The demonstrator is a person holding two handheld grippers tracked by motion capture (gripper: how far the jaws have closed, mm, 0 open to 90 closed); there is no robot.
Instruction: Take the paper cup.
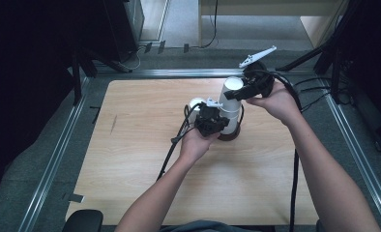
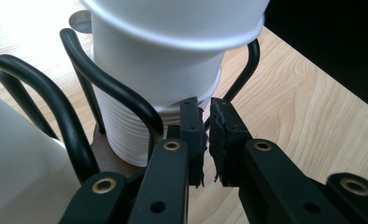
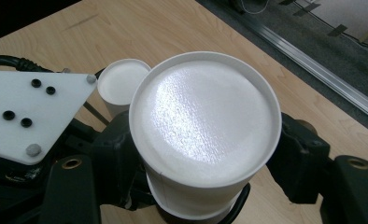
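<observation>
A stack of upturned white paper cups (image 1: 230,116) stands in a black wire holder (image 2: 112,88) on a round brown base (image 1: 227,137) near the table's middle. The top cup (image 3: 205,121) sits raised on the stack, and my right gripper (image 3: 205,158) is shut on it, one jaw on each side of its wall. My left gripper (image 2: 206,116) is level with the stack's ribbed rims (image 2: 126,135), its tips just in front of them. Its jaws are all but closed, with a thin slit and nothing between them.
A second white cup (image 3: 121,81) stands just left of the holder. The wooden table (image 1: 140,159) has bare room at the left and front. A metal rail (image 1: 58,154) frames it. Black cables (image 1: 171,154) trail from both grippers toward the person.
</observation>
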